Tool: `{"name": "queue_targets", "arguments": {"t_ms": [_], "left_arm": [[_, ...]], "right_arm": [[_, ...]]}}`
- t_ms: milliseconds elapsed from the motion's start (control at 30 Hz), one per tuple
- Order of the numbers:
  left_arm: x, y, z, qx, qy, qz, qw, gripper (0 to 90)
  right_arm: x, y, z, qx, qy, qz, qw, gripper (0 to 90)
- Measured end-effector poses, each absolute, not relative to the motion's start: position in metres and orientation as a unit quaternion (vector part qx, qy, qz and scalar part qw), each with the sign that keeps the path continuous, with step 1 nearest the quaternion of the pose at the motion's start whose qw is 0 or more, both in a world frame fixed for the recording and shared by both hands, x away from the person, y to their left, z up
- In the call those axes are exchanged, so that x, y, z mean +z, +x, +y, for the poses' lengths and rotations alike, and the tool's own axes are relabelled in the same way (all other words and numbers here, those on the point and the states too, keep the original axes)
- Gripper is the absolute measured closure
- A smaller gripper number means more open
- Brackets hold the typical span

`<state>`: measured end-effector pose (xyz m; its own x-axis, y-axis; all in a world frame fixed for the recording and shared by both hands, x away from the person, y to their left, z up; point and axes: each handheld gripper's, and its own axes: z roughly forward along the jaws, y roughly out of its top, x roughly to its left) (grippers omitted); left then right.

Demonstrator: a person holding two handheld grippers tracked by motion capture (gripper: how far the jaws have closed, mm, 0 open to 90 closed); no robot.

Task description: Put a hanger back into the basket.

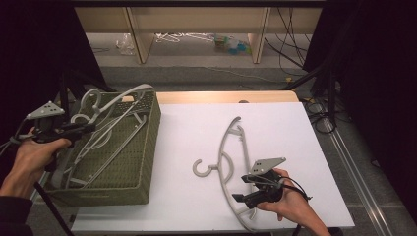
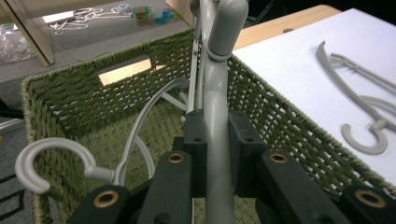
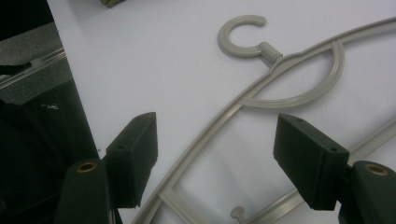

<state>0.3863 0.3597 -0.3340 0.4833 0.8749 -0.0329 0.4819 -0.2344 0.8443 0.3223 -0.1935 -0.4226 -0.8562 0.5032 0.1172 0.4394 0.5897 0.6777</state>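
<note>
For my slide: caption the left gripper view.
Left gripper clamps a grey plastic hanger over the green woven basket.

Dim, soft frames (dark edges)

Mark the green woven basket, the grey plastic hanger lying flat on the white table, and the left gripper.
green woven basket (image 1: pixel 140 162), high view, on its right wall.
grey plastic hanger (image 1: pixel 222 160), high view, on its curved arm.
left gripper (image 2: pixel 218 154), left gripper view, between its fingertips.
</note>
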Motion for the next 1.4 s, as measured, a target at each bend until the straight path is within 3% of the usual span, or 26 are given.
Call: {"name": "queue_targets", "arguments": {"t_ms": [433, 833, 1067, 1267, 1400], "left_arm": [[-0.354, 0.392, 0.360, 0.204, 0.771, 0.462, 0.388, 79.0], [-0.388, 0.409, 0.347, 0.159, 0.760, 0.500, 0.382, 78.8], [-0.401, 0.411, 0.362, 0.144, 0.743, 0.539, 0.370, 76.7], [-0.408, 0.413, 0.366, 0.167, 0.751, 0.549, 0.328, 75.4], [-0.409, 0.413, 0.372, 0.163, 0.735, 0.564, 0.339, 74.3]], "right_arm": [[-0.426, 0.323, -0.192, 0.362, 0.263, 0.893, 0.043, 31.3], [-0.425, 0.324, -0.195, 0.363, 0.262, 0.893, 0.045, 31.3], [-0.426, 0.324, -0.194, 0.368, 0.263, 0.891, 0.047, 31.3], [-0.426, 0.325, -0.194, 0.362, 0.262, 0.894, 0.043, 31.3], [-0.425, 0.325, -0.194, 0.360, 0.259, 0.895, 0.041, 31.2]]}}
